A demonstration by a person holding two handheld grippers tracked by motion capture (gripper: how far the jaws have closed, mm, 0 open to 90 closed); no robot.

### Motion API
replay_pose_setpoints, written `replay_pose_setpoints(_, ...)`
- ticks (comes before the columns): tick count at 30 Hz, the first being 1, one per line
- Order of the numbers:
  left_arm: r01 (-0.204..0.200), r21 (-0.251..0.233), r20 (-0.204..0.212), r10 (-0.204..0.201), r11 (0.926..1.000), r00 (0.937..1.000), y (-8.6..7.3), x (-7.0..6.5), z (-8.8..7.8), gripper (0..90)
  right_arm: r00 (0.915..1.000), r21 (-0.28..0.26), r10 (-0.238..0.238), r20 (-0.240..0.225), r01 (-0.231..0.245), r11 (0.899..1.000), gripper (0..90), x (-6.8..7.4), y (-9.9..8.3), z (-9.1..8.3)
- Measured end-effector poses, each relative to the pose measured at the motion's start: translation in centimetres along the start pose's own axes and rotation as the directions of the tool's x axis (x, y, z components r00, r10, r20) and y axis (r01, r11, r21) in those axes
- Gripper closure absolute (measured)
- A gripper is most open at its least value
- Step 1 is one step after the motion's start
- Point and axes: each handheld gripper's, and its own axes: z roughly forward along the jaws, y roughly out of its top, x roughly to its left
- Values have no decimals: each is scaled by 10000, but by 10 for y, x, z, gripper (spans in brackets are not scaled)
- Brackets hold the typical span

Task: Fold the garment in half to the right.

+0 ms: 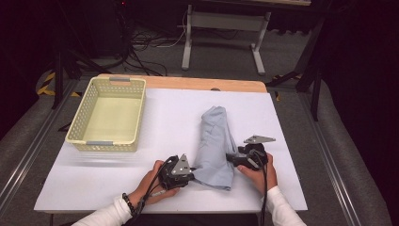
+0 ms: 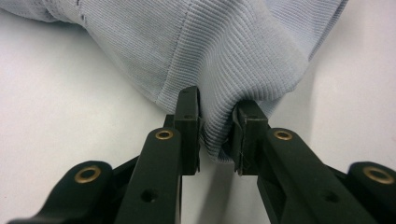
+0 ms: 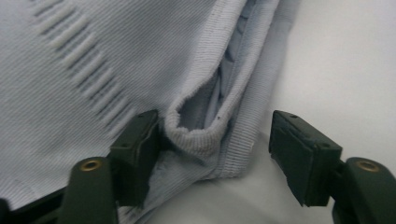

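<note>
A folded light-blue knit garment lies lengthwise on the white table top. My left gripper is at its near left corner, and in the left gripper view both pads pinch a ribbed fold of the garment. My right gripper is at the garment's right edge. In the right gripper view its jaws stand apart around a rolled ribbed hem of the garment; the left pad touches the cloth, the right pad is clear of it.
A pale yellow plastic basket stands at the table's back left. A wooden strip runs along the far edge, with a metal frame and cables on the floor beyond.
</note>
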Motion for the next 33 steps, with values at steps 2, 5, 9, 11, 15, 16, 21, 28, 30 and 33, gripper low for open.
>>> replay_pose_setpoints(2, -50, 57, 1, 50, 10000, 10000, 1, 0, -1, 741, 9995, 27, -86, -306, 87, 10000, 464, -1, 1, 0)
replay_pose_setpoints(5, -176, 190, -73, 178, 9997, 9998, 2, -1, -4, 679, 9977, 31, -68, -680, 70, 10000, 571, 0, 1, 0)
replay_pose_setpoints(9, -121, -354, 338, 133, 9993, 9993, 9, -1, -21, 587, 9966, -24, -152, -805, 151, 9999, 650, 0, 0, -1)
replay_pose_setpoints(11, -104, -669, 360, 129, 9977, 9993, 14, -1, -30, 532, 9971, -139, -252, -718, 243, 9996, 694, 0, 1, -2)
replay_pose_setpoints(15, -29, -1127, 135, 45, 9936, 9999, 19, -1, -41, 378, 9969, -321, -722, -316, 712, 9969, 743, 4, 3, -1)
replay_pose_setpoints(16, 88, -1272, 65, -80, 9918, 9999, 19, 1, -43, 334, 9962, -378, -847, -191, 840, 9957, 750, 6, 4, -1)
replay_pose_setpoints(21, 778, -1621, -763, -911, 9837, 9929, 22, 10, -41, 208, 9933, -642, -1147, 167, 1155, 9912, 770, 8, 5, 0)
replay_pose_setpoints(28, 1522, -2085, -770, -1714, 9661, 9822, 38, 23, -17, 149, 9913, -991, -1196, 559, 1247, 9872, 779, 8, 7, 2)
replay_pose_setpoints(30, 1583, -2026, -897, -1793, 9664, 9797, 44, 26, -8, 138, 9900, -1055, -1253, 640, 1316, 9857, 778, 9, 7, 2)
replay_pose_setpoints(33, 2048, -1834, -1068, -2266, 9615, 9681, 46, 32, 7, 139, 9879, -1129, -1366, 740, 1444, 9830, 776, 11, 7, 0)
